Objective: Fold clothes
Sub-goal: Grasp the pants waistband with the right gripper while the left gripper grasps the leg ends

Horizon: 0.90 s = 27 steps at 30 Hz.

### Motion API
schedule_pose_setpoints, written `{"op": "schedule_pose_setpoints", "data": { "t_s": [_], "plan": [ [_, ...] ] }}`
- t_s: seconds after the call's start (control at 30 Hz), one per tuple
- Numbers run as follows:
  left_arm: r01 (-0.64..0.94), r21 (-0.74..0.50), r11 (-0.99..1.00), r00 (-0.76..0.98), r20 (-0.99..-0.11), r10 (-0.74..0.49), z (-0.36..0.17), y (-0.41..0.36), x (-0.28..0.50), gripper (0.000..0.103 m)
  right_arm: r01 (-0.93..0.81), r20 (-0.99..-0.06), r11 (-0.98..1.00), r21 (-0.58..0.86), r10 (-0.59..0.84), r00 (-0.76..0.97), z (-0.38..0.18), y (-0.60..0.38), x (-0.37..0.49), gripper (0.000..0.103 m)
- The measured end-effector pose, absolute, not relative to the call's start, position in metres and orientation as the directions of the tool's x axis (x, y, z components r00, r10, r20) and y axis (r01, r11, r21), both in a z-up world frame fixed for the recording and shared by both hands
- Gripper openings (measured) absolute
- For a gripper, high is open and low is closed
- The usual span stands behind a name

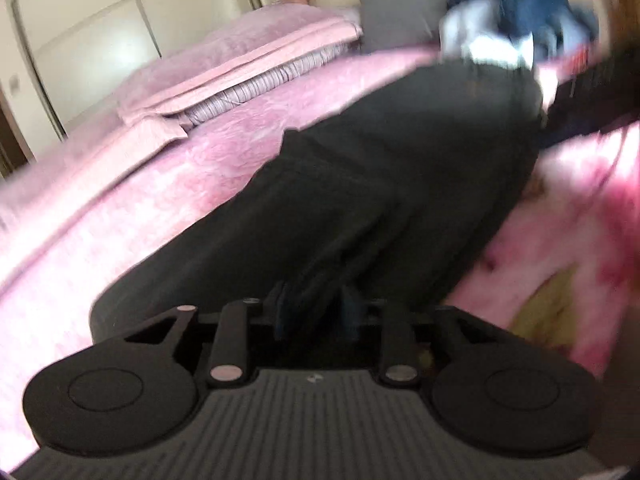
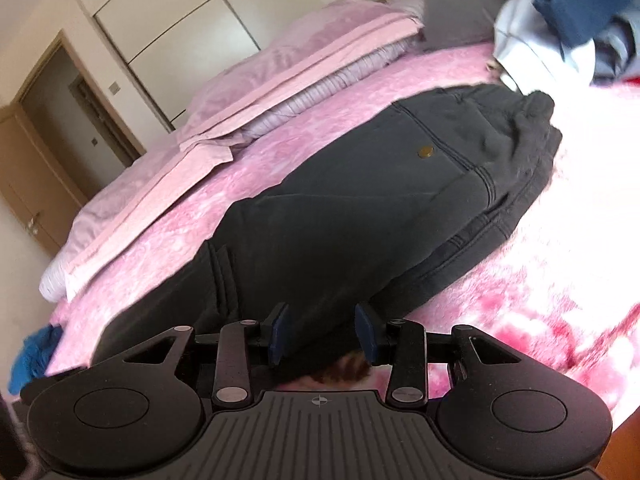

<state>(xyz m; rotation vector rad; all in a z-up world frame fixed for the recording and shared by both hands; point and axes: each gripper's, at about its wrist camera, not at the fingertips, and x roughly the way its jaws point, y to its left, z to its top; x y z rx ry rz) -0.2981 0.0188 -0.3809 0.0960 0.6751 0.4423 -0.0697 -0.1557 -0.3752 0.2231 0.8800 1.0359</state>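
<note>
On the pink bed (image 2: 304, 128) lie dark grey trousers (image 2: 360, 200), spread long from the near edge up toward the far side. Their waistband (image 2: 532, 128) sits at the far end, with a small brass button (image 2: 425, 153) on the cloth. The right gripper (image 2: 324, 332) hangs over the leg end near the bed's edge — its blue pads (image 2: 280, 328) are apart, and the cloth runs between them but is not pinched. The left gripper (image 1: 316, 312) is down at the trouser leg too; that view is blurry, so I cannot tell how its jaws stand. Near the far corner sits a heap of blue and white clothes (image 2: 560, 20). A folded pink quilt (image 2: 300, 76) lies along the far side — beside a grey pillow (image 2: 456, 12).
</note>
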Motion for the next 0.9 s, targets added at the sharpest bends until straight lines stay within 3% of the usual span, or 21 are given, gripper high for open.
{"op": "schedule_pose_setpoints", "data": {
  "t_s": [0.17, 0.27, 0.4, 0.57, 0.8, 0.87, 0.9],
  "plan": [
    [-0.491, -0.025, 0.871, 0.745, -0.530, 0.405, -0.355, 0.048, -0.347, 0.031, -0.592, -0.434, 0.370, 0.715, 0.900, 0.039, -0.368, -0.137, -0.070, 0.041],
    [-0.584, -0.170, 0.793, 0.739, -0.516, 0.434, -0.356, 0.073, -0.378, 0.029, -0.497, -0.473, 0.375, 0.783, 0.877, -0.083, -0.377, -0.110, -0.068, 0.041],
    [-0.647, -0.257, 0.718, 0.715, -0.530, 0.455, -0.366, 0.090, -0.411, 0.026, -0.336, -0.502, 0.429, 0.838, 0.849, -0.168, -0.393, -0.082, -0.060, 0.041],
    [-0.643, -0.314, 0.698, 0.732, -0.518, 0.442, -0.374, 0.103, -0.425, 0.026, -0.258, -0.615, 0.574, 0.777, 0.780, -0.116, -0.395, -0.061, -0.058, 0.041],
    [-0.620, -0.357, 0.699, 0.759, -0.500, 0.418, -0.387, 0.103, -0.439, 0.027, -0.394, -0.590, 0.554, 0.733, 0.807, 0.038, -0.393, -0.048, -0.076, 0.041],
    [-0.619, -0.366, 0.695, 0.761, -0.498, 0.415, -0.389, 0.106, -0.441, 0.028, -0.469, -0.558, 0.528, 0.708, 0.825, 0.087, -0.387, -0.051, -0.085, 0.009],
    [-0.621, -0.368, 0.692, 0.760, -0.499, 0.417, -0.389, 0.107, -0.441, 0.028, -0.508, -0.535, 0.513, 0.692, 0.837, 0.115, -0.381, -0.055, -0.091, 0.009]
  ]
}}
